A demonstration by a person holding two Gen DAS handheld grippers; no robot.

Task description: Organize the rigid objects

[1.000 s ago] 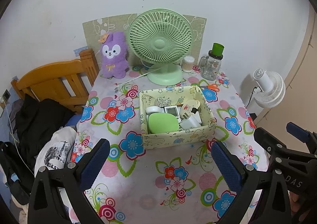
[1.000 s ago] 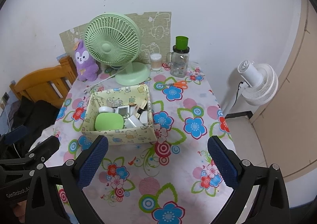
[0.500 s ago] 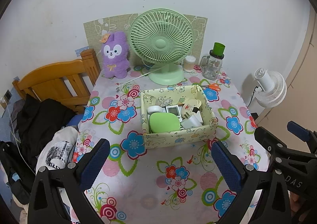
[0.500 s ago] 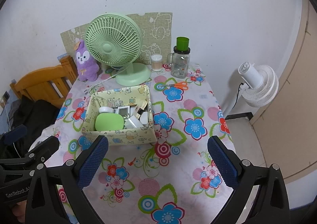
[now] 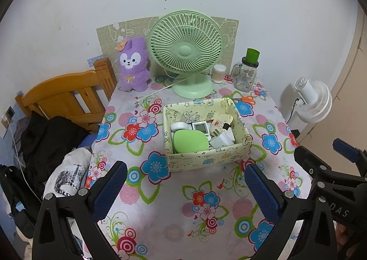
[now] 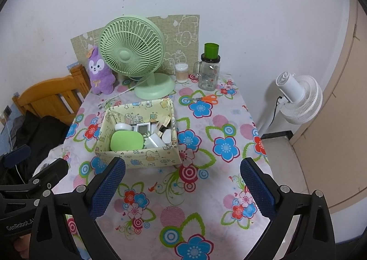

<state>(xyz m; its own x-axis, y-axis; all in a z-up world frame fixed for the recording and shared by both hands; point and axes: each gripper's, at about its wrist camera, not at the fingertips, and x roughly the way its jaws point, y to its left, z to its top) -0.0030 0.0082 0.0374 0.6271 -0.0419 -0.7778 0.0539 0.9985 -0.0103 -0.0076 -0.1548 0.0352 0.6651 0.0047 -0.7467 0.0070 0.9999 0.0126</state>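
A pale yellow patterned box [image 5: 207, 160] [image 6: 137, 159] stands mid-table on the flowered cloth. It holds a green case [image 5: 190, 142] [image 6: 126, 141], a white charger plug [image 5: 220, 140], a small white screen device [image 5: 200, 126], a white round pot [image 5: 179, 125] and a round wooden piece [image 5: 220, 120]. Orange scissors [image 5: 246, 99] [image 6: 207, 98] lie behind the box on the right. My left gripper [image 5: 183, 187] is open and empty, above the table's near side. My right gripper [image 6: 182, 183] is open and empty, just in front of the box.
A green desk fan [image 5: 185, 53], a purple plush toy [image 5: 133, 64], a cotton-swab jar [image 5: 219, 73] and a glass jar with a green lid [image 5: 246, 74] line the back wall. A wooden bed frame [image 5: 64, 97] with clothes is at left. A white floor fan [image 6: 298, 97] stands at right.
Both views have shifted very slightly; the box and the objects have not moved. Both grippers stay open.
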